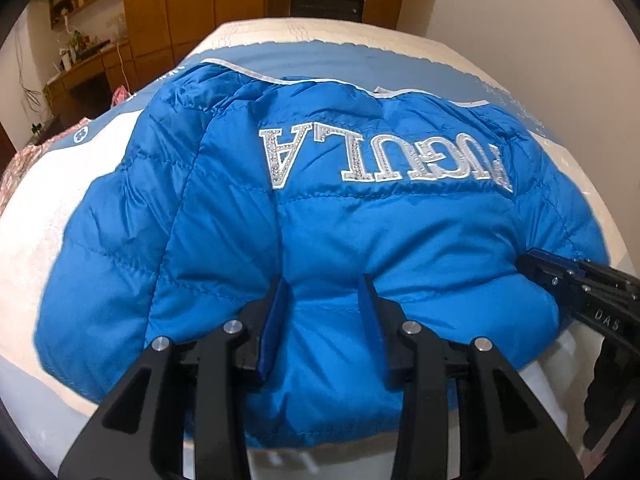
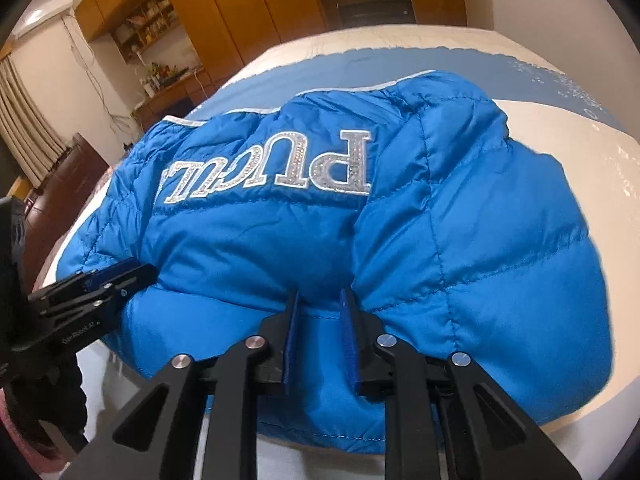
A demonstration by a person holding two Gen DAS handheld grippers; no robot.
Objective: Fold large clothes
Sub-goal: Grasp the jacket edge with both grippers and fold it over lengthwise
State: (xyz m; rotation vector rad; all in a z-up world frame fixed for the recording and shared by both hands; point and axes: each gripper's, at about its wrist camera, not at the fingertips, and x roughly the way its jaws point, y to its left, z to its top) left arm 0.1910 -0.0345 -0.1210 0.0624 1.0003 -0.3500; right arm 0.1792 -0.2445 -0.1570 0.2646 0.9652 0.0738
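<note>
At the near edge of the bed point(image 1: 52, 208), the left gripper point(image 1: 326, 292) and right gripper point(image 2: 320, 304) each pinch the blue puffer jacket point(image 1: 320, 232); lift both evenly, keeping the fold line straight

jacket point(image 1: 320, 240): shiny quilted cloth | lettering point(image 1: 384, 156): sparkly | wardrobe point(image 1: 192, 4): wood

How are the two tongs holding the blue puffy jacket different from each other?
The left tongs stand wider apart, with a broad bulge of the blue puffer jacket between them; the right tongs are pinched closer on a thinner fold. The left tongs grip below the letter A end of the sparkly lettering, the right tongs below the P end. Both are black with blue pads, and both grip the jacket's near edge on the bed.
</note>
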